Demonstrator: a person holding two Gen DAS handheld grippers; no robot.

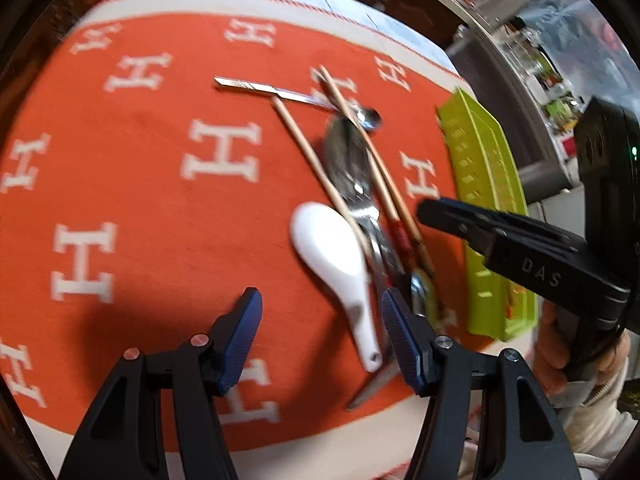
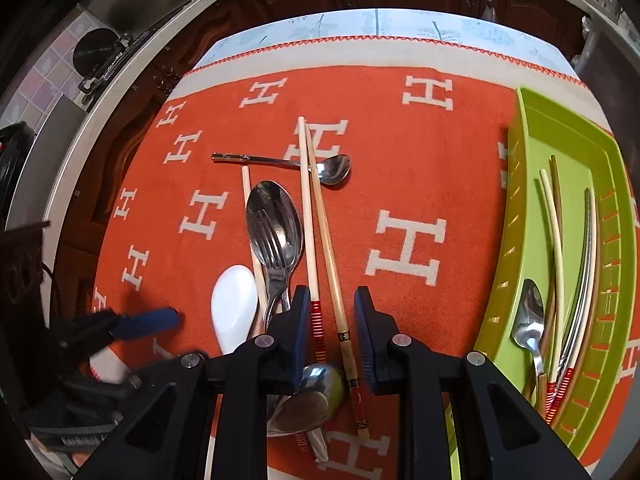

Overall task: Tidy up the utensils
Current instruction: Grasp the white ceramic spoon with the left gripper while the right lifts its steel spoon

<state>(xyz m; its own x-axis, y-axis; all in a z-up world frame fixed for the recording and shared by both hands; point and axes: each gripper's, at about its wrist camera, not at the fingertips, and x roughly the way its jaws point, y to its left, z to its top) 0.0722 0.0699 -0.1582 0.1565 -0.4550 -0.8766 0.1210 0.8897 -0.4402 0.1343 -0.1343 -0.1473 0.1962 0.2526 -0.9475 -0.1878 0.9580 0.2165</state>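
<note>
A pile of utensils lies on the orange cloth [image 2: 400, 148]. It holds a white ceramic spoon [image 1: 328, 248], a large metal spoon [image 2: 274, 216] with a fork [image 2: 276, 252] on it, a small metal spoon [image 2: 334, 168] and a pair of chopsticks [image 2: 310, 220]. My left gripper [image 1: 320, 336] is open just over the cloth, and the white spoon's handle lies by its right finger [image 1: 400, 340]. My right gripper [image 2: 334, 332] hovers open over the two chopsticks, which run between its fingers untouched. Another metal spoon [image 2: 316, 392] lies under it.
A green slotted tray [image 2: 560, 140] stands on the right edge of the cloth, holding chopsticks [image 2: 556, 224] and a metal spoon [image 2: 528, 320]. A lone chopstick [image 2: 246, 188] lies left of the big spoon. A hand [image 1: 556, 344] grips the right tool. Dark cabinets lie beyond the table.
</note>
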